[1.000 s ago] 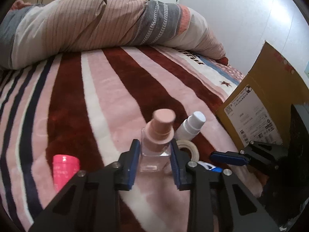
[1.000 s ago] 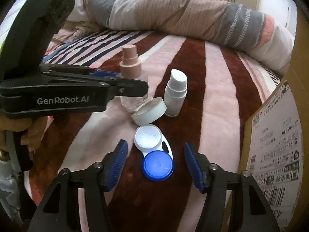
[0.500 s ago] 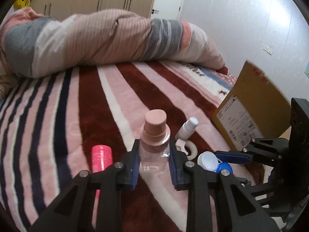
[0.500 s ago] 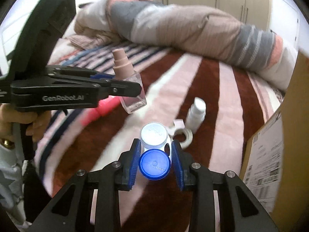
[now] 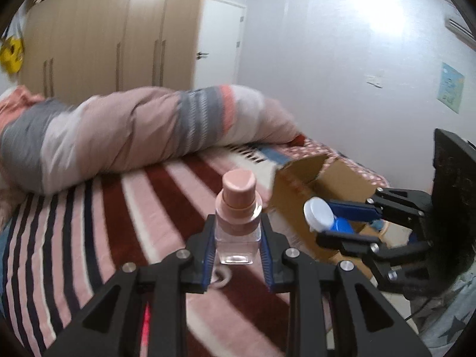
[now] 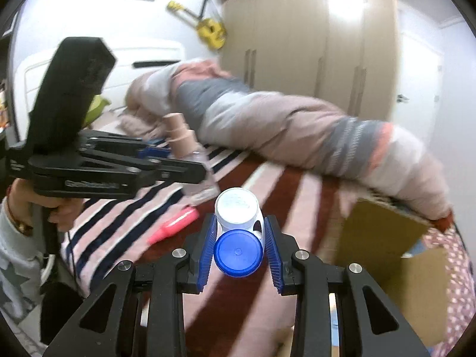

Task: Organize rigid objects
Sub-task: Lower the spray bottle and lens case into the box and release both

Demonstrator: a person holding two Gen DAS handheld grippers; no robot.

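My left gripper [image 5: 238, 242] is shut on a clear square bottle with a pink cap [image 5: 238, 217] and holds it upright, well above the bed. It shows from the side in the right wrist view [image 6: 184, 148]. My right gripper [image 6: 239, 245] is shut on a contact lens case with one white and one blue lid [image 6: 238, 232], also lifted. In the left wrist view the case [image 5: 322, 215] hangs over the open cardboard box [image 5: 300, 190]. A pink tube [image 6: 174, 230] lies on the striped blanket below.
The striped blanket [image 5: 119, 223] covers the bed, with a rolled duvet [image 5: 134, 131] along its far side. The cardboard box [image 6: 383, 238] stands at the bed's right edge. Wardrobes [image 5: 104, 35] and a door [image 5: 220, 44] are behind.
Both grippers have risen high above the bed with their objects, and the views now tilt up toward the room. The right gripper with the lens case has come over the box.
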